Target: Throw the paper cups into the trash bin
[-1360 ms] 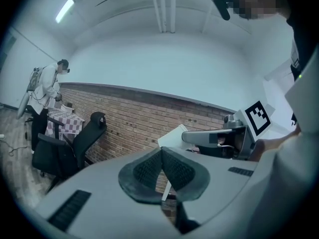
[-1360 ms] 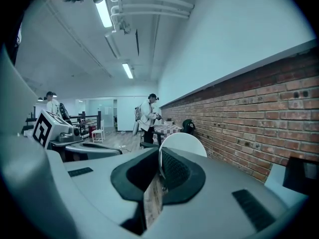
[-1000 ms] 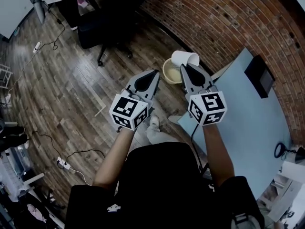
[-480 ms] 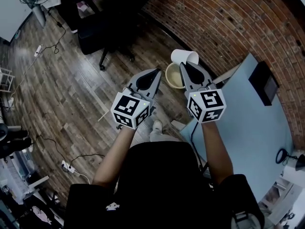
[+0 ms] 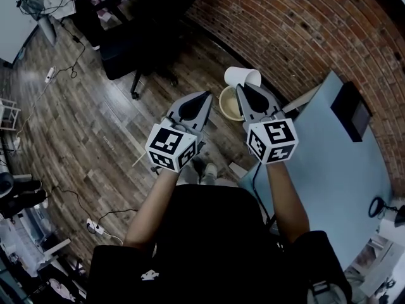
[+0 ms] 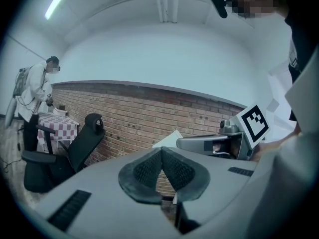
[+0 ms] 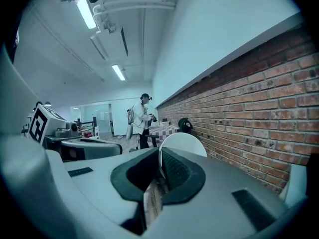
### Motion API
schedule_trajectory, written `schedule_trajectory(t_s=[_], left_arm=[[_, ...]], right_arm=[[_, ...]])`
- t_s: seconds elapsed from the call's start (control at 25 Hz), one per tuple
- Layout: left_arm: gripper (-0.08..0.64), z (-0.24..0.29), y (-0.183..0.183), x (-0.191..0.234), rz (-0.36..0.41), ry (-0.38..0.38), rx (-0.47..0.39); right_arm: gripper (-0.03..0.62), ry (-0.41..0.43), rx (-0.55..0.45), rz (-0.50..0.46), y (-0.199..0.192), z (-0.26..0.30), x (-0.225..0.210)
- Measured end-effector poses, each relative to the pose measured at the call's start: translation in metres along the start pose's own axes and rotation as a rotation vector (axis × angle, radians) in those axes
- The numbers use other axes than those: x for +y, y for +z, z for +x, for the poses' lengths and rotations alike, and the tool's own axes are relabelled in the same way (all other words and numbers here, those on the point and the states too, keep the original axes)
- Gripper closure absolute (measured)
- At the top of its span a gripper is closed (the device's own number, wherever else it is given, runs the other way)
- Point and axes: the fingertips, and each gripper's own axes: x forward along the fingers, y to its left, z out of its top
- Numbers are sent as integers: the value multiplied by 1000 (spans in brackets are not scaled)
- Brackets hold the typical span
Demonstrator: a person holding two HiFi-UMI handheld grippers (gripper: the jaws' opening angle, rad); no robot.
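The paper cup (image 5: 242,76) is in the upper middle of the head view. It sits at the tip of your right gripper (image 5: 241,88). That gripper's jaws are squeezed on the cup's thin wall, so the cup is held tight. In the right gripper view the cup (image 7: 183,142) pokes up white and round just past the pads. It lies tipped over. Its long side runs left to right across the head view, not up and down.

The trash bin (image 5: 228,104) is the thing to look at. It stands on the wood floor (image 5: 95,125), just below the cup in the picture. It sits between your two grippers, and the right one hides part of it. The cup looks to be by the bin's upper right rim, not over its middle. I think the cup has to come a little down and left in the picture before you let go. Your right hand is the nearer one, and it has the cup.

Your left gripper (image 5: 205,95) is just left of the bin. Its jaws are pressed together with nothing in them.

A second ago the bin was higher in the picture and the cup was off to its right. Now the bin sits lower, and the cup is closer above it.

The blue table (image 5: 329,151) is on the right, by the brick wall (image 5: 304,24).
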Motion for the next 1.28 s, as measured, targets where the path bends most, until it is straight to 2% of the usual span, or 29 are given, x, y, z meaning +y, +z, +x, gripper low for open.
schedule_trajectory(t_s=[0.4, 0.76, 1.28], left_arm=[[551, 23, 10, 27, 14, -44, 6], [551, 54, 24, 76, 30, -119, 22], [551, 108, 42, 141, 23, -280, 67]], right_arm=[[571, -41, -12, 14, 8, 27, -14], [570, -113, -19, 31, 20, 74, -24], [571, -273, 8, 86, 30, 136, -52]])
